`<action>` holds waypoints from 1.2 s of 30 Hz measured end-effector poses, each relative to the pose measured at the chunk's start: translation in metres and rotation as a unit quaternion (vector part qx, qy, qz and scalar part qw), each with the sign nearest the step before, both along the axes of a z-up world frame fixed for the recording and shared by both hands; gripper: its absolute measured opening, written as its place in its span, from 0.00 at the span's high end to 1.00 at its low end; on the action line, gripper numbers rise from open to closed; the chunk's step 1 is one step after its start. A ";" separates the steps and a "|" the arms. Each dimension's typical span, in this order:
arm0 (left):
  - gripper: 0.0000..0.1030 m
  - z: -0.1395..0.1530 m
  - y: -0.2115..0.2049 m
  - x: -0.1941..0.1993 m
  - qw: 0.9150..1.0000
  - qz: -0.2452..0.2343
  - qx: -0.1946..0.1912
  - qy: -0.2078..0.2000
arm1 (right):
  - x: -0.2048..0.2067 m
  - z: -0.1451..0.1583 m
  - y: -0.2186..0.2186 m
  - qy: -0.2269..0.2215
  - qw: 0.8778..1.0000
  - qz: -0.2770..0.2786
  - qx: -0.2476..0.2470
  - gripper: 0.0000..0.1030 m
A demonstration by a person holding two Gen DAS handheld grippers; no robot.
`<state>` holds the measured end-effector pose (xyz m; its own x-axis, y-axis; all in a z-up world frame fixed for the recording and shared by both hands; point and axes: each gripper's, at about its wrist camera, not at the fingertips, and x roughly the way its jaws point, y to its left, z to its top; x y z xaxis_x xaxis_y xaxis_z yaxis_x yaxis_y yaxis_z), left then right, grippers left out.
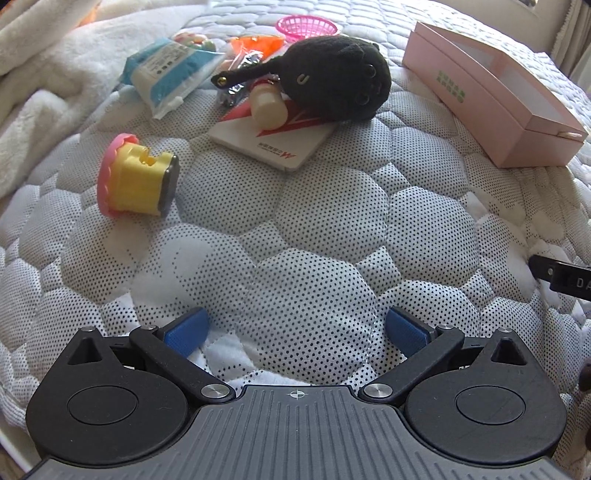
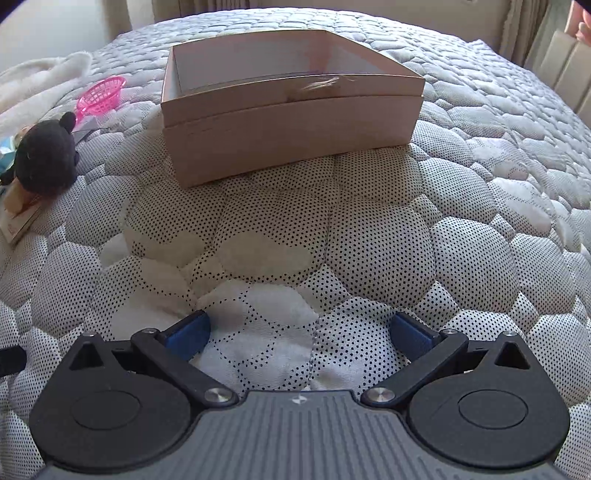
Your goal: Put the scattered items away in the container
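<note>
1. Left gripper [image 1: 295,332]: jaws spread wide, nothing between the blue pads, poised low over the quilted mattress [image 1: 314,229]. Right gripper [image 2: 299,334]: likewise wide apart and unloaded, facing the pink box [image 2: 291,136].
2. The pink box stands open-topped on the mattress, well apart from the clutter and to its right.
3. The scattered items lie ahead of the left gripper: a yellow-and-pink toy cake [image 1: 136,177] on its side nearest, then a white card [image 1: 273,142] bearing a small cream bottle [image 1: 267,105] and a black plush toy [image 1: 340,79]; a blue-and-white packet [image 1: 170,74] and a pink basket [image 1: 306,26] beyond.
4. Judgement: no item appears collected yet. The toy cake is the sensible 1st pick, being isolated.
5. Advice: close across its yellow body, not the flared pink rim, which may slip; lift clear before crossing to the box.
</note>
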<state>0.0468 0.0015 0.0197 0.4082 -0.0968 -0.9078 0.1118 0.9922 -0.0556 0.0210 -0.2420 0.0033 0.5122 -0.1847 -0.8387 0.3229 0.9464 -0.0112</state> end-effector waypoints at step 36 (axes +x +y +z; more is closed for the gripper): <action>0.00 0.053 0.134 0.037 0.991 -0.092 -0.014 -0.092 | 0.171 0.053 0.191 -0.052 0.973 0.219 -0.057 0.29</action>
<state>0.0837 0.1355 0.0728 0.5397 -0.2095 -0.8153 0.3022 0.9522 -0.0447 0.1916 -0.0506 0.0562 0.6433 -0.0186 -0.7654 -0.1067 0.9878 -0.1137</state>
